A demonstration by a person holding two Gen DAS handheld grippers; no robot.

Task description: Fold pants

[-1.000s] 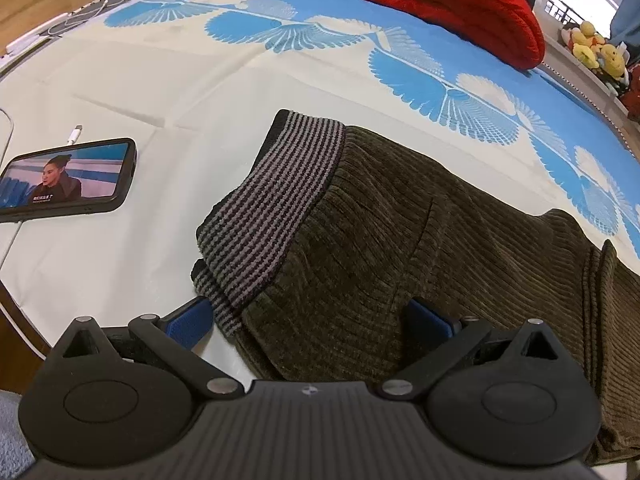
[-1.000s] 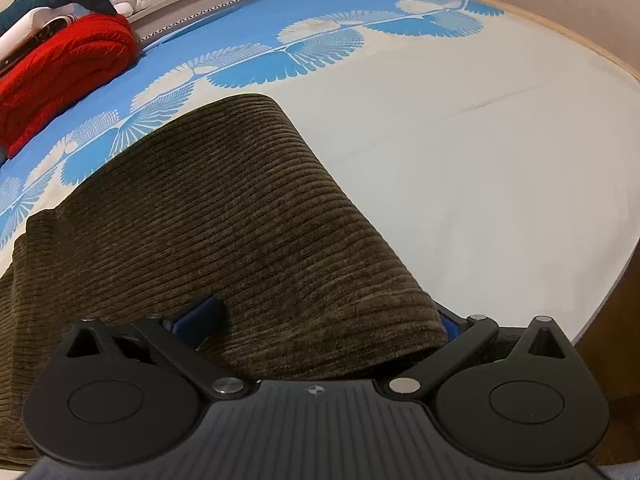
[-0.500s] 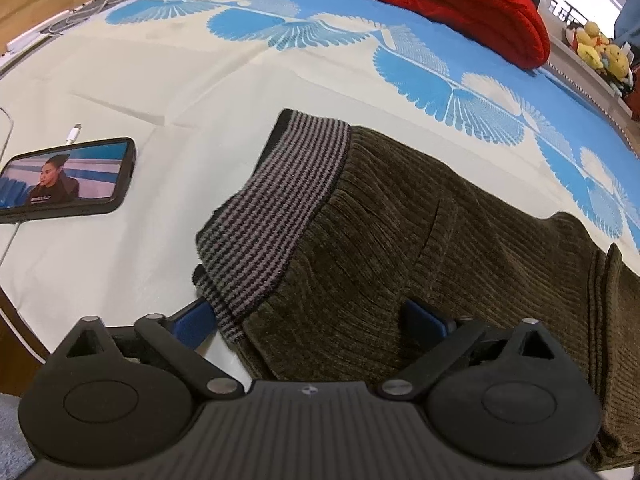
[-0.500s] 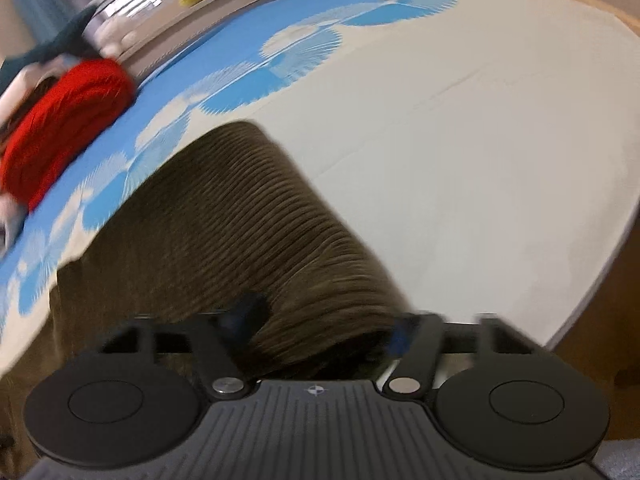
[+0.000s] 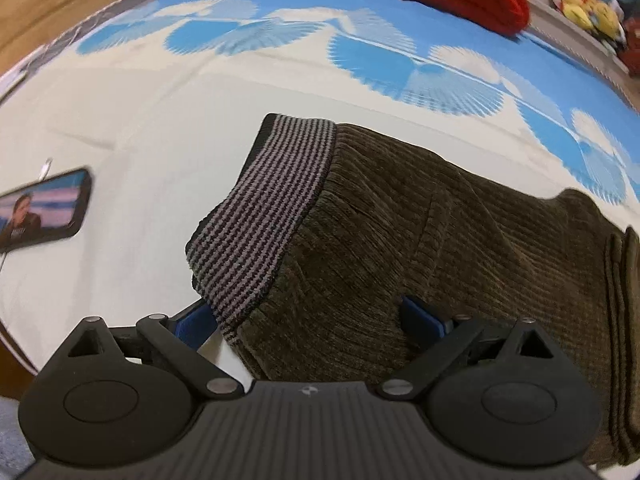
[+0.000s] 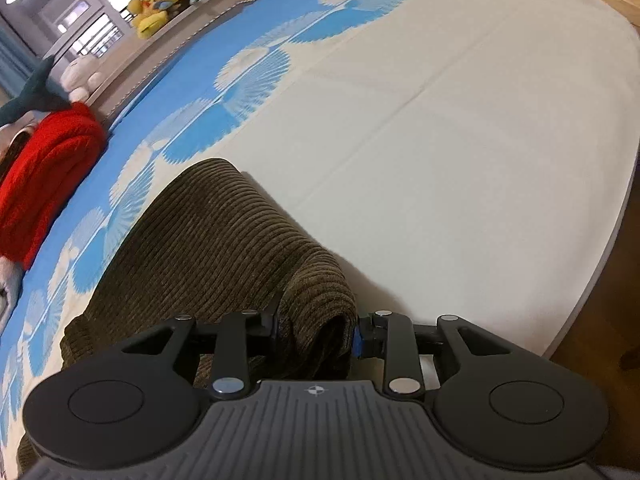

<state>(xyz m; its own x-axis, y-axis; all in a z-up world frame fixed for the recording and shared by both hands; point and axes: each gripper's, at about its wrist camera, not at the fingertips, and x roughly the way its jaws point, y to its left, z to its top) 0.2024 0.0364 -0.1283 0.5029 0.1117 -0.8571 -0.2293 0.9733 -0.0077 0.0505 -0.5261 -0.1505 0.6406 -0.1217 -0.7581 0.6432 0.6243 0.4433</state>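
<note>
A: Right gripper (image 6: 316, 332) first. Its jaws are pinched in on a bunched end of the brown corduroy pants (image 6: 208, 248); fabric fills the gap, with the blue pad (image 6: 359, 345) pressed against the roll. That end looks like the leg end, though the hem itself is hidden in the bunch.

B: Left gripper (image 5: 308, 318)?

A: Jaws spread wide, straddling the near edge of the pants beside the striped waistband (image 5: 266, 216). The blue pads (image 5: 422, 320) touch or nearly touch cloth, but nothing is clamped.

B: Location of the garment?

A: Lying on the bed sheet (image 6: 460, 160), on the cream part near the blue fan print. A phone (image 5: 44, 208) lies on the sheet well left of the waistband; a red knit (image 6: 44, 168) is folded far back.

B: Orientation?

A: Long axis runs across the bed, left to right for the person: waistband toward the left gripper, leg end at the right. The waistband opening points left.

B: Risks from here?

A: Judgement only. One end held, the other free: if the right end is carried over now, the waistband end may drag and skew, because the left jaws hold nothing. The right grip is on a thick roll, so inner layers could slip out and spoil the edge alignment. A left closure taken too near the corner might catch only the top layer.
</note>
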